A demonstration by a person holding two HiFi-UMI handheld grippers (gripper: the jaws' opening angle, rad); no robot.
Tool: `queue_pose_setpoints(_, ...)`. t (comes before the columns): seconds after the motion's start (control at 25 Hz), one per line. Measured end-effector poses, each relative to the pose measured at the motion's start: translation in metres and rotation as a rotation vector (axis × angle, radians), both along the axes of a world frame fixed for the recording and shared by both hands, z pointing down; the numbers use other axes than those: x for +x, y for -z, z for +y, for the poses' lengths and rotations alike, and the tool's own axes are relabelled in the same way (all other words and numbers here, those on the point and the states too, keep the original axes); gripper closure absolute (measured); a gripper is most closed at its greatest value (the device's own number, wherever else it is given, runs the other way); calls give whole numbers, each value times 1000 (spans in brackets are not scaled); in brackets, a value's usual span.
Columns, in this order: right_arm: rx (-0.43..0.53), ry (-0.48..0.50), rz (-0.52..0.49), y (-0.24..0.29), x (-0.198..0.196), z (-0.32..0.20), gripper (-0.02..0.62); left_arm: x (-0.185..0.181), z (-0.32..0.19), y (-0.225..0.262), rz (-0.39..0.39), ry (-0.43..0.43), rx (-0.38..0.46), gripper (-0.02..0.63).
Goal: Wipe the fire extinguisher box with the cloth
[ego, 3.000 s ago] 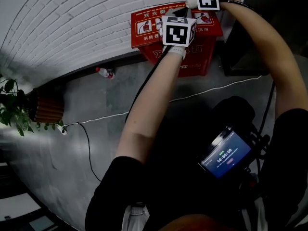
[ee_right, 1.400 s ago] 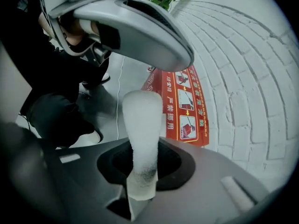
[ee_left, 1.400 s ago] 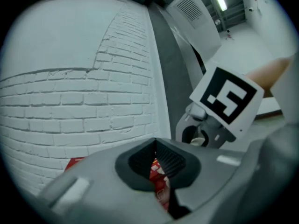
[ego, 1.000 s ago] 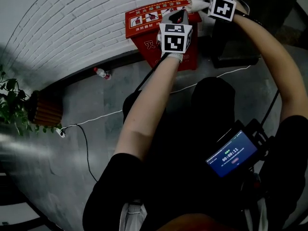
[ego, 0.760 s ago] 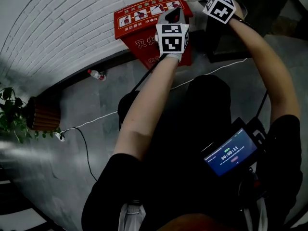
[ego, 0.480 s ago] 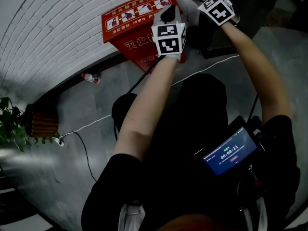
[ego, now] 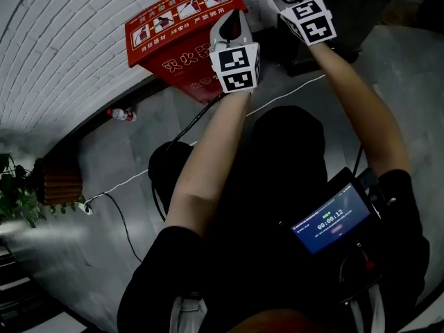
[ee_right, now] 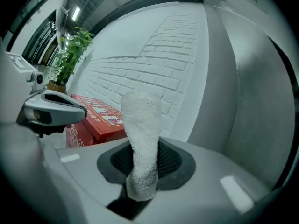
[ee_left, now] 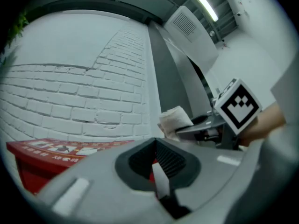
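A plain service area or corridor of a larger public or commercial building is suggested, not a home. A white-painted brick wall (ego: 62,40) is met by a bare grey floor (ego: 104,151) that looks like concrete. A red fire extinguisher box (ego: 173,19) with printed instruction panels is set against that wall. Overhead, in the left gripper view, a strip light (ee_left: 204,4) and a louvred vent (ee_left: 184,24) are seen among exposed beams. A potted plant (ego: 17,193), a bottle (ego: 119,114) left by the wall and a white cable (ego: 125,181) trailed over the floor are also seen.
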State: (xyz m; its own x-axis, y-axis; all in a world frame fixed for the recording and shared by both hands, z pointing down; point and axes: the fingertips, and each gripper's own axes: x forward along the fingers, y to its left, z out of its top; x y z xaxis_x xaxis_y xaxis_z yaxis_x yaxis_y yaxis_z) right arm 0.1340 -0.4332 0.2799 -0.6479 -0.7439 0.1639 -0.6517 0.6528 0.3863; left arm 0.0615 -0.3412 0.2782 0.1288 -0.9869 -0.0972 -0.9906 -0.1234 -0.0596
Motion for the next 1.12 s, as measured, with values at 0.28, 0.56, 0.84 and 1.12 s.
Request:
queue_pose_setpoints(0.28,-32,-1,-29,-46,-4,-15,497,14,-11,-52,-122,-70,-31,604)
queue_pose_setpoints(0.56,14,74,107,-77,-39,-25,497,25,-11,-80,-31,-102,-88,604)
queue_pose_setpoints(0.84,183,236,318,-105,-82,-15,497,19,-16,-102,-18,-68,-99,604)
queue_pose_setpoints(1.12,224,322,401,-132,-99,-3,497,12,-16,-130,-7,-44,-142,604)
